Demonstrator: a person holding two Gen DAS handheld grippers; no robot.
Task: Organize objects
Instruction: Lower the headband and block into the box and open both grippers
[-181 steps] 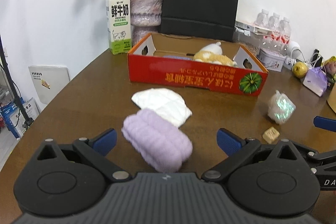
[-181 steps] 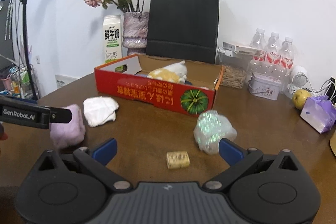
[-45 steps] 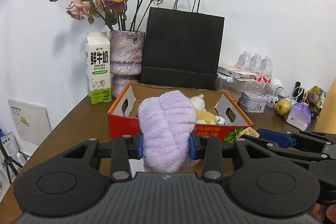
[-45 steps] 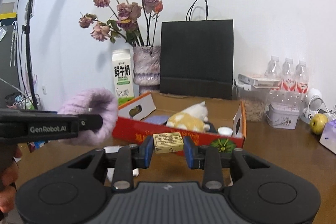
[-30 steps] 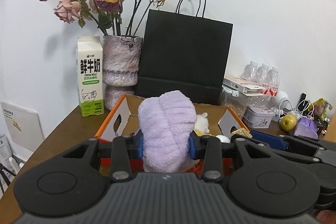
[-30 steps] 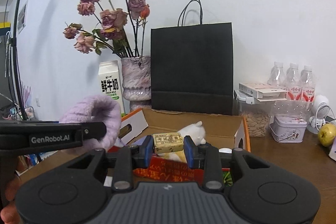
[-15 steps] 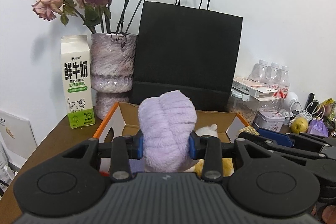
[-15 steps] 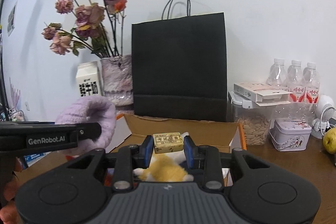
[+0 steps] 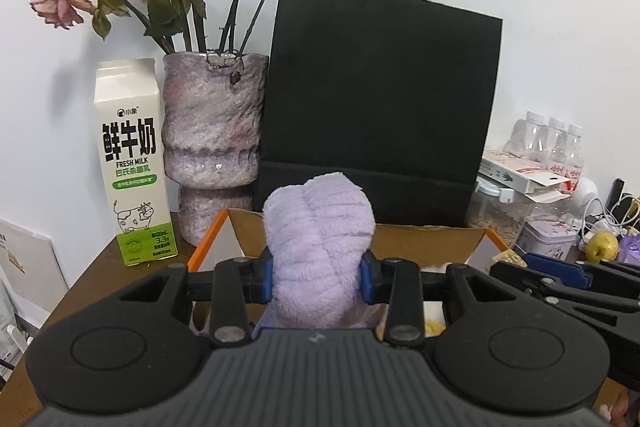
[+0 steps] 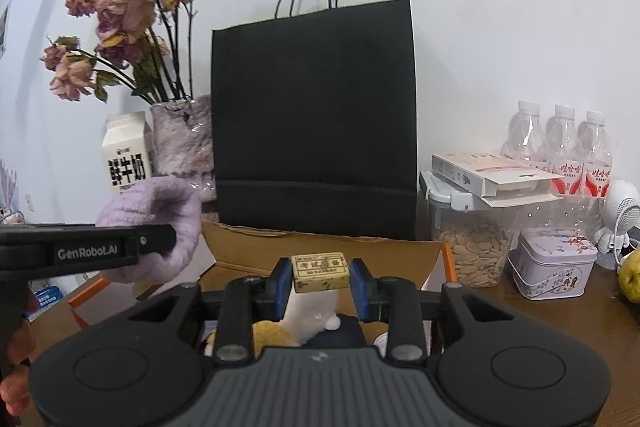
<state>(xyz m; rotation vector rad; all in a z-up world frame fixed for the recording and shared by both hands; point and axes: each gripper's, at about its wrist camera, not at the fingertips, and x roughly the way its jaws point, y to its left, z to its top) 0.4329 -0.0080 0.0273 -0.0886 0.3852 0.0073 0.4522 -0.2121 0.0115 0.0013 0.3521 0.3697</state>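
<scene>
Now both loads hang over the cardboard box (image 10: 320, 247), carried in from the table. Left gripper (image 9: 316, 277) clamps the purple plush roll (image 9: 318, 251), right gripper (image 10: 320, 285) pinches the small tan block (image 10: 320, 271); release looks next, though the box floor is mostly hidden.

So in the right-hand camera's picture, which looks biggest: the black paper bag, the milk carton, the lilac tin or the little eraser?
1. Black paper bag
2. Lilac tin
3. Milk carton, partly hidden, so unsure against the tin
4. Eraser, though nearest the camera
</scene>
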